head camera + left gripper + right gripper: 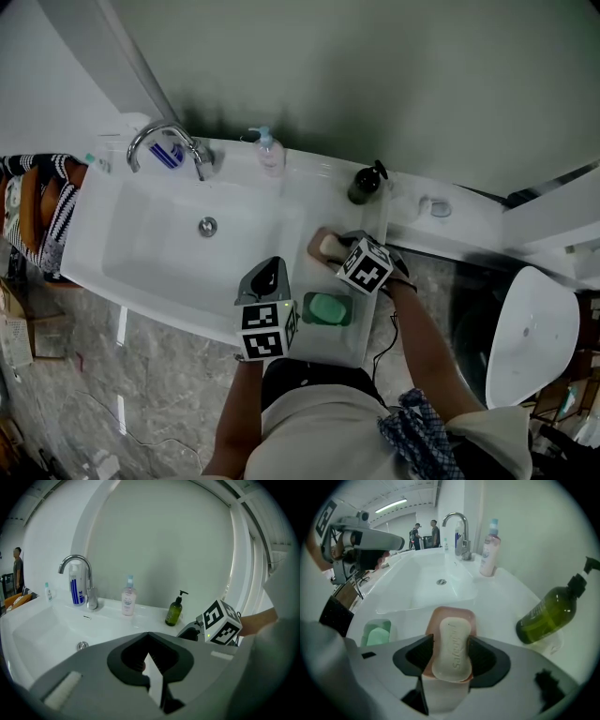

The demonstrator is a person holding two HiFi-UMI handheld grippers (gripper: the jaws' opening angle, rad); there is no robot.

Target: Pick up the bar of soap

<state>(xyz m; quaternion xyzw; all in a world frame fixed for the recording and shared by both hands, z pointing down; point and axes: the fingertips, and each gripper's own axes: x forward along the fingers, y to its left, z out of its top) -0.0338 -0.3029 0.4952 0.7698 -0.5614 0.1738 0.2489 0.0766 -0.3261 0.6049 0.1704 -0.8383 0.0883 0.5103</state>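
Observation:
A cream bar of soap [452,648] lies in a pink dish [450,612] on the counter right of the sink. My right gripper [451,656] points steeply down over it. Its jaws stand open on either side of the bar, the dark pads [423,657] close along its long edges. From the head view the soap [329,245] and pink dish [316,238] peek out just left of the right gripper [337,247]. My left gripper [269,272] hovers at the sink's front rim, its tips meeting with nothing held. In its own view the left gripper [148,634] looks shut.
A green dish [327,309] with green soap sits near the counter's front edge. A dark green pump bottle [548,613] stands right of the pink dish. A pink bottle [270,155] and the faucet [169,142] stand behind the basin [141,253]. A toilet [530,328] is at the right.

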